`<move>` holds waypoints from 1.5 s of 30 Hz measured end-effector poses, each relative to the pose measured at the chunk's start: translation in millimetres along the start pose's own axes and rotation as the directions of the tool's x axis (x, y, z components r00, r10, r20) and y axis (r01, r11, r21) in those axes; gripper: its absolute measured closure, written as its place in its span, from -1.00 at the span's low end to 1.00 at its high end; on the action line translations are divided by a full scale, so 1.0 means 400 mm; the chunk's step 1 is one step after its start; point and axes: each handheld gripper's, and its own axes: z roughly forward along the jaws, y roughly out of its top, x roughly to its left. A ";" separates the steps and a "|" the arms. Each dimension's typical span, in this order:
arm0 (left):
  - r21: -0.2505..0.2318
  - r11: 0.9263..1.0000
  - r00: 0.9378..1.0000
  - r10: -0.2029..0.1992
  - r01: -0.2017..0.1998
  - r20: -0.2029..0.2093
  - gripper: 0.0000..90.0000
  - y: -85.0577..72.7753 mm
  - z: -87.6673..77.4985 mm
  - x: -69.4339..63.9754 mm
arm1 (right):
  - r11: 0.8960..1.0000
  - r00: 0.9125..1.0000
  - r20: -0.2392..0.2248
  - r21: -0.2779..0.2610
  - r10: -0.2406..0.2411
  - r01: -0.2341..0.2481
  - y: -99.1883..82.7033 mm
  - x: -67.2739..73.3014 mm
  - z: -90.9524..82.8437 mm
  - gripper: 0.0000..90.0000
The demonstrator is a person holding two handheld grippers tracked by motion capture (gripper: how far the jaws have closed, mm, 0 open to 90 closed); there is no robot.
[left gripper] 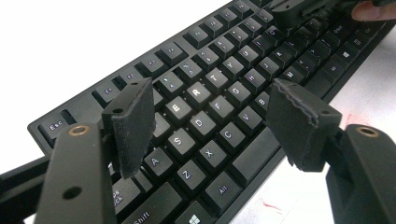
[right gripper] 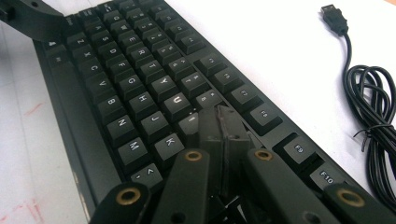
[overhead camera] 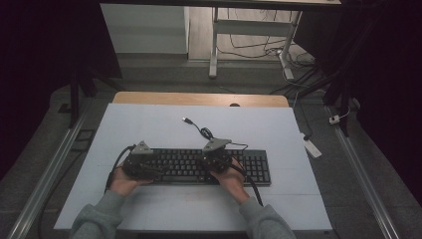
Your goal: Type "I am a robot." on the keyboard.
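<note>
The keyboard lies flat near the front edge of the tabletop. It is a rigid, light plastic slab with loose keycaps; judged best gripped by its case edges. The left claw stands open above the letter keys. The right claw is closed, tips on the keys.

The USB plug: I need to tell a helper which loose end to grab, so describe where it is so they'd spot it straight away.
Start at the white table top and find the black keyboard lying across its middle. Behind the keyboard, a thin black cable runs from a small coil toward the far edge. The USB plug is its free tip, lying alone on bare white, the one end attached to nothing.
</note>
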 end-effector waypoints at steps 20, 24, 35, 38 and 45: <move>0.001 1.000 1.000 0.004 -0.004 -0.002 -0.27 0.000 0.000 0.000 | 0.999 1.000 0.019 0.032 -0.008 0.008 -0.001 0.003 0.021 1.00; 0.000 1.000 1.000 0.002 -0.002 -0.002 -0.27 0.000 0.000 0.001 | 1.000 1.000 0.018 0.016 -0.012 0.011 0.002 0.003 0.014 1.00; -0.002 1.000 1.000 0.000 0.000 -0.006 -0.27 -0.001 -0.002 0.003 | 1.000 1.000 0.000 -0.029 0.002 -0.002 -0.001 0.003 -0.026 0.81; -0.006 1.000 1.000 -0.004 0.004 -0.007 -0.27 -0.001 -0.003 0.004 | 0.999 1.000 0.000 -0.036 0.007 -0.007 -0.010 0.002 -0.043 0.65; -0.002 1.000 1.000 -0.002 0.002 -0.012 -0.28 -0.001 -0.001 0.004 | 0.997 0.999 0.024 -0.070 0.043 -0.041 -0.048 -0.013 -0.105 0.39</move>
